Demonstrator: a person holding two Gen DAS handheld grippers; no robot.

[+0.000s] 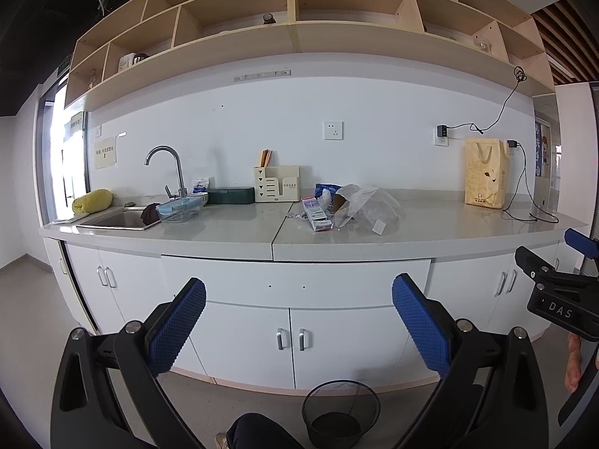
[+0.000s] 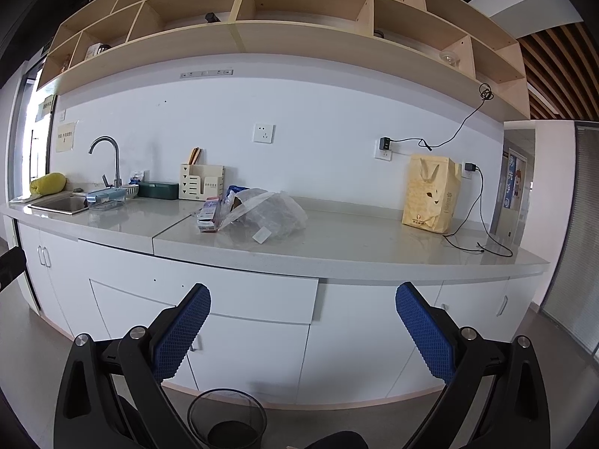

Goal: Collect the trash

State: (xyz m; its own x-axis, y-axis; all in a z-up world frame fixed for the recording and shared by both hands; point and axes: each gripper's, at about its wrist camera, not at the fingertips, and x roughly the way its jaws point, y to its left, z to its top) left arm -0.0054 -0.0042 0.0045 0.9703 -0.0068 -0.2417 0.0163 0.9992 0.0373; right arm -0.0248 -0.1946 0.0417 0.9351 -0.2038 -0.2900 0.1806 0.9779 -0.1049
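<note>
A heap of trash lies mid-counter: a crumpled clear plastic bag (image 1: 368, 205) (image 2: 267, 215), a pink-and-white carton (image 1: 316, 214) (image 2: 209, 215), a blue wrapper (image 1: 325, 188) (image 2: 236, 189) and small scraps. A black mesh wastebasket (image 1: 340, 413) (image 2: 226, 421) stands on the floor by the cabinets. My left gripper (image 1: 299, 321) is open and empty, held well back from the counter. My right gripper (image 2: 303, 327) is open and empty too; its side shows at the right edge of the left wrist view (image 1: 561, 284).
The grey counter (image 1: 224, 224) (image 2: 355, 241) has a sink (image 1: 116, 220) with a tap, a clear food box (image 1: 179, 209), a green box (image 1: 230, 195), a cream utensil holder (image 1: 277, 183), a yellow paper bag (image 1: 486, 173) (image 2: 430, 192) and charger cables (image 2: 483, 239). White cabinets stand below, open shelves above.
</note>
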